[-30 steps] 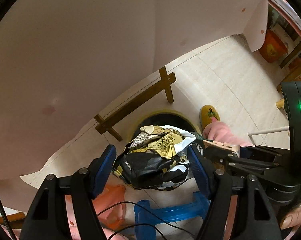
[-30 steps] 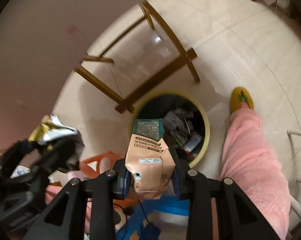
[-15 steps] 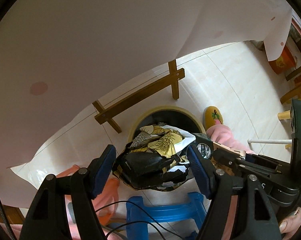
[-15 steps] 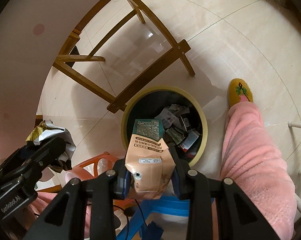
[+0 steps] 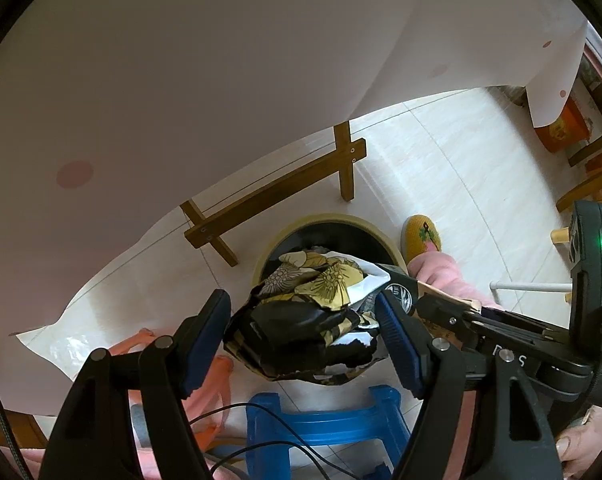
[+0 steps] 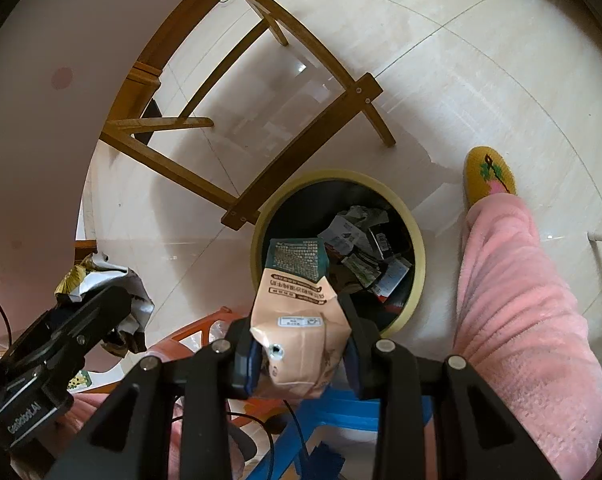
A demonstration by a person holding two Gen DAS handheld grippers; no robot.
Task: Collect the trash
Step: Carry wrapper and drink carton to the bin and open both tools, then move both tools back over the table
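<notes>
Both loads hang over the trash bin (image 6: 415, 240) at frame centre: the left gripper (image 5: 305, 334) clamps a crumpled wrapper (image 5: 301, 328), the right gripper (image 6: 301, 354) a peach carton (image 6: 297, 320). Next, both should release.

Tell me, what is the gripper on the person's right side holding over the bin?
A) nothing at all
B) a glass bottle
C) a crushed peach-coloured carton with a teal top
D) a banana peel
C: in the right wrist view the right gripper pinches a crumpled peach and teal carton between its blue pads, above the yellow-rimmed trash bin that already holds paper scraps.
</notes>
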